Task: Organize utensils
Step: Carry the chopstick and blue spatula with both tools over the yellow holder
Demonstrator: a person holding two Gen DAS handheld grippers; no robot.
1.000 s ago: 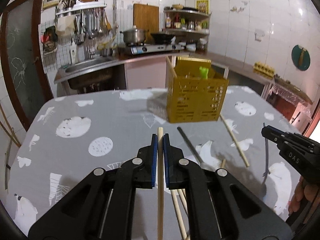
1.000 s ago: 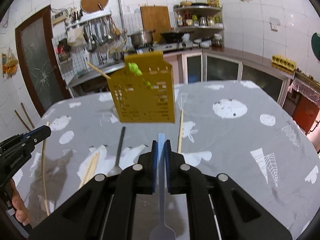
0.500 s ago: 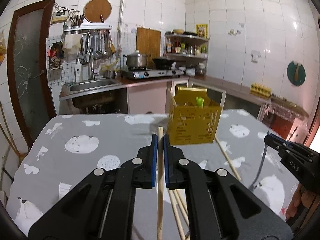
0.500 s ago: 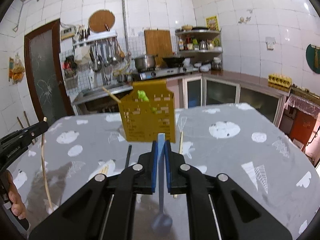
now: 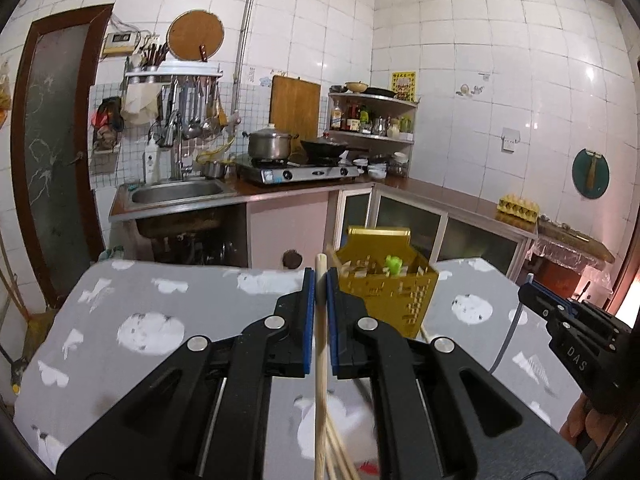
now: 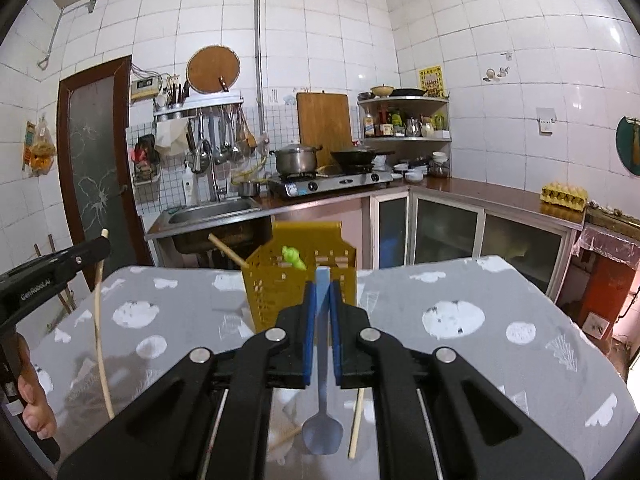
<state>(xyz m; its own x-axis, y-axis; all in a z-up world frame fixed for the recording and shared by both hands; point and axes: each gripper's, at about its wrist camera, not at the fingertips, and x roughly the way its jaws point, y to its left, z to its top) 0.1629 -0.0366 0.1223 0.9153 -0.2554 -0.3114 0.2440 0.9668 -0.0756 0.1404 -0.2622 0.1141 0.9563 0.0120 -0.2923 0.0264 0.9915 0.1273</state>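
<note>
Grey cloth with white shapes covers the table, and on it, toward the far side, stands the yellow slotted basket where the utensils belong. Inside it I can make out a green-topped piece and one chopstick leaning out over its left corner; whatever else it holds is hidden.

Both tools are lifted over the table, each carrying something. The left gripper is pinched tight on a wooden chopstick, which hangs down below the fingers. The right gripper is closed just as firmly on the handle of a blue spoon, bowl end dangling. More chopsticks lie loose on the cloth beneath.

To my eye the step is carrying these two to the basket. Doing it well means bringing each one above the rim, one at a time so the tools don't knock together, tipping it nearly upright, lowering the hanging end inside the open top and only then letting go. A long stick released early could catch the rim and tip out.
</note>
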